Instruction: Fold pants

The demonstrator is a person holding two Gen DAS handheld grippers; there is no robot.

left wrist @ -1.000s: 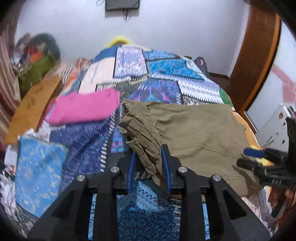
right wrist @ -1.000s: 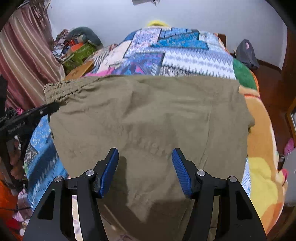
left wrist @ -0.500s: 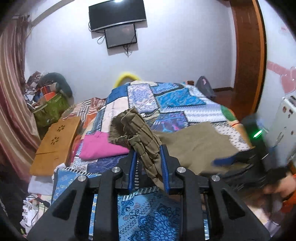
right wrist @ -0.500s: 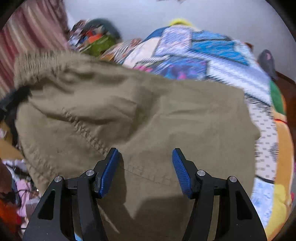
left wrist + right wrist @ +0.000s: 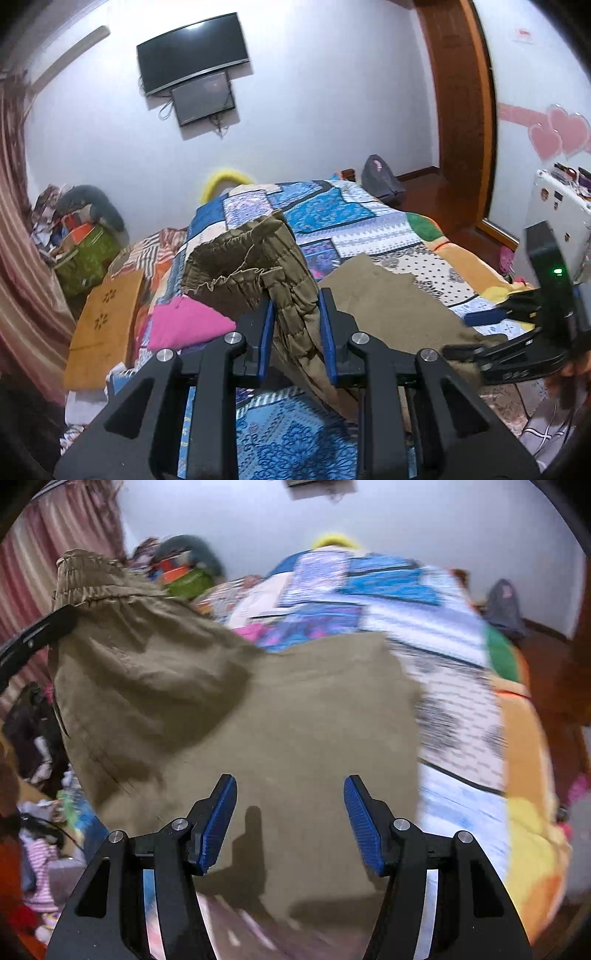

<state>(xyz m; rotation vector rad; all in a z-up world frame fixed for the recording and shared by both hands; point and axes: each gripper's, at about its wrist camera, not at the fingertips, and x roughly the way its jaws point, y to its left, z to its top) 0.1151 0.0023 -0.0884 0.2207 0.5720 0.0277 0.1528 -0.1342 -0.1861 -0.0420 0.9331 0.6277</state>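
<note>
The left claw [image 5: 295,332] is clamped on the gathered waistband of the pants [image 5: 266,273], holding that end lifted above the bed [image 5: 369,229]. The rest of the olive cloth slopes down to the right and lies on the patchwork quilt. The right claw [image 5: 290,823] stands wide with nothing between its blue pads [image 5: 218,823], hovering just over the flat part of the pants [image 5: 295,720]. A pink garment [image 5: 184,325] lies on the bed left of the waistband. A TV [image 5: 192,61] hangs on the far wall.
</note>
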